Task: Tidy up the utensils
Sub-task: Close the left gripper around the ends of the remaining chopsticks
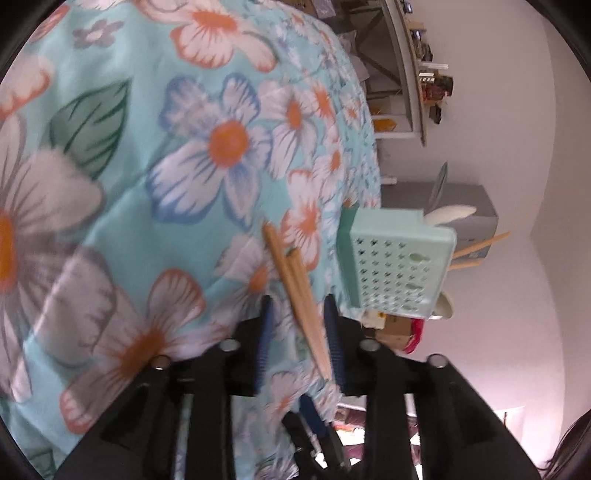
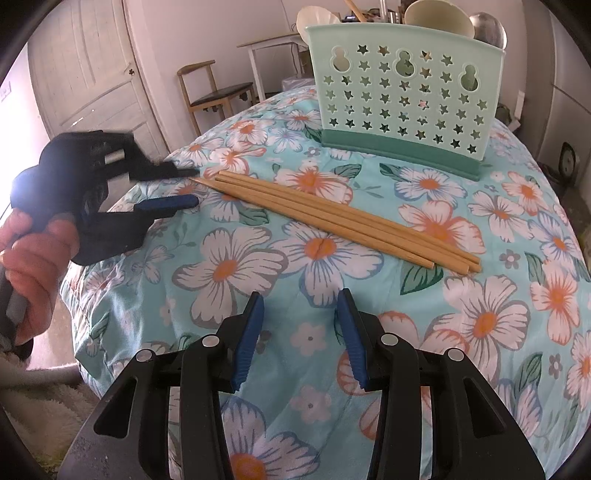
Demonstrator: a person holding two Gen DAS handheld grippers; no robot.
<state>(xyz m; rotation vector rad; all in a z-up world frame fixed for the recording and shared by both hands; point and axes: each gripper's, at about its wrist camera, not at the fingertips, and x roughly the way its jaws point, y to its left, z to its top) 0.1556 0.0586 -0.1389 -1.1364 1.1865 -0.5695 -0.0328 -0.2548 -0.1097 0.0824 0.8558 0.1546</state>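
Right wrist view shows your right gripper (image 2: 300, 334) hovering over the floral cloth (image 2: 258, 266) with its blue pads apart and nothing between them. Ahead of it, four chopsticks (image 2: 343, 218) lie side by side on the cloth, running from upper left to lower right, thin ends at the left. Beyond them stands the mint caddy (image 2: 402, 107), upright on the cloth, with star-shaped holes in its wall and a darker green base; spoons (image 2: 487, 24) and a pale bowl-shaped piece stick up from it. At the left your hand (image 2: 33, 254) holds the left gripper (image 2: 192, 184), whose fingers point at the thin ends of the chopsticks; the jaws stand narrowly apart there, one finger above and one below, and I cannot tell whether either touches the sticks. Left wrist view is rolled sideways and blurred: the left gripper (image 1: 299, 321) has the chopstick ends (image 1: 295, 291) between its pads, lying close to the right-hand pad, with a gap on the other side. The caddy (image 1: 395, 273) sits just beyond. A chair (image 2: 214, 88) and a door (image 2: 92, 62) stand behind.
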